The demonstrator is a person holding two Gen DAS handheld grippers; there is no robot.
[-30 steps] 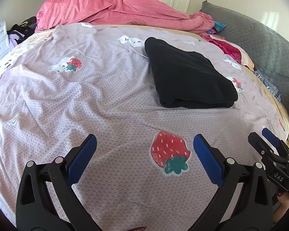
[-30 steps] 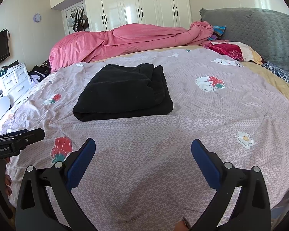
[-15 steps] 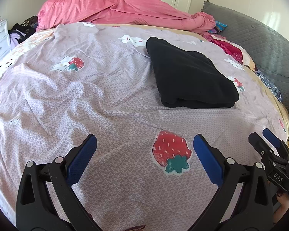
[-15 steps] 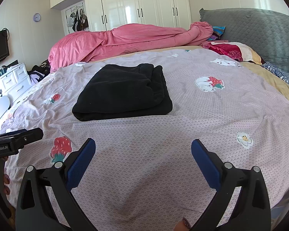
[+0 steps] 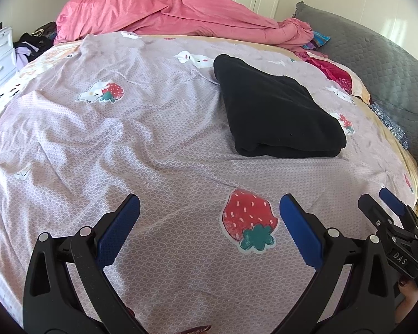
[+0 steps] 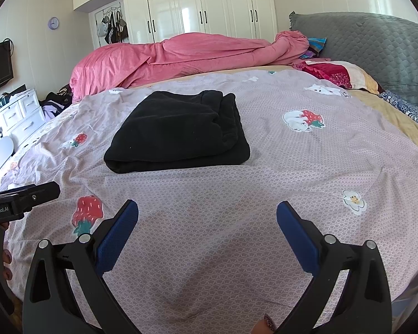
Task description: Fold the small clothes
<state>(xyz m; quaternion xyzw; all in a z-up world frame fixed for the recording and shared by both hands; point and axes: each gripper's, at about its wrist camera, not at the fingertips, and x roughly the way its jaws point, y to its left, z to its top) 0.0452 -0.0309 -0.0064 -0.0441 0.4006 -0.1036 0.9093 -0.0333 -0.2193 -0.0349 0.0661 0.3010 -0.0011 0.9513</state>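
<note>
Wrinkled lilac bedsheet [image 5: 158, 139] bears folded black fleece garment [image 5: 276, 111] — both hand-held grippers [image 5: 209, 217] [image 6: 207, 217] gape, empty.

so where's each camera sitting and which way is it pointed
Left wrist: on the left claw, open over the near bed edge, facing across the bed sheet at the folded black garment; the right claw and fingertips show at lower right.
Right wrist: on the right claw, open, facing the garment and wardrobe; the left claw shows at left.
Shared: garment, sheet, pink duvet.
</note>
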